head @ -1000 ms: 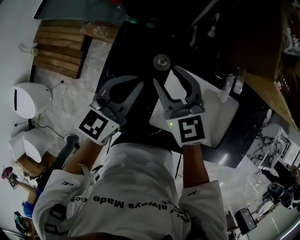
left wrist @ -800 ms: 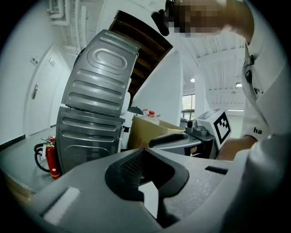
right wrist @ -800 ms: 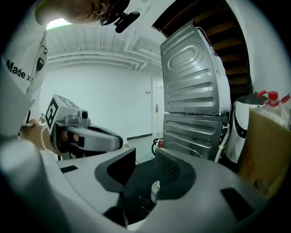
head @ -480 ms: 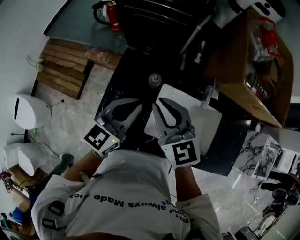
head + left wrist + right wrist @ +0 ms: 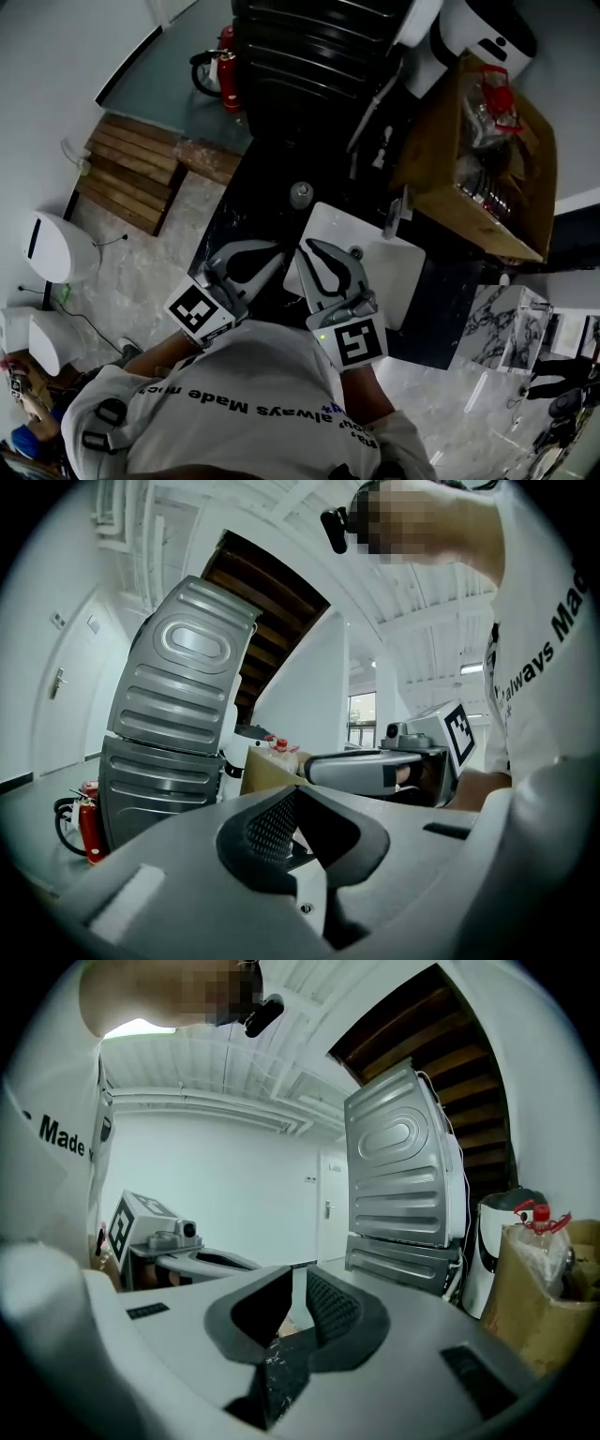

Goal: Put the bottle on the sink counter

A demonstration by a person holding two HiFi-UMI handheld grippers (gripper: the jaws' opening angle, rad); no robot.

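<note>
Bottle (image 5: 300,194) is standing on the dark sink counter (image 5: 232,225), just off the far-left corner of the white basin (image 5: 375,277), well apart from the faucet (image 5: 394,217). Neither gripper is touching it. Left gripper (image 5: 279,253) is over the counter's near part with its jaws pressed together, empty. Right gripper (image 5: 308,247) sits right beside it, over the basin's left edge. Its jaws have just been closing and are all but together now (only a thin slit shows in its own view), with nothing between them either. Off to the right there's an open cardboard box (image 5: 487,187) stuffed with plastic-wrapped stuff. Behind the counter stands a grey ribbed metal panel (image 5: 178,696) with a red fire extinguisher (image 5: 228,70) at its foot.
</note>
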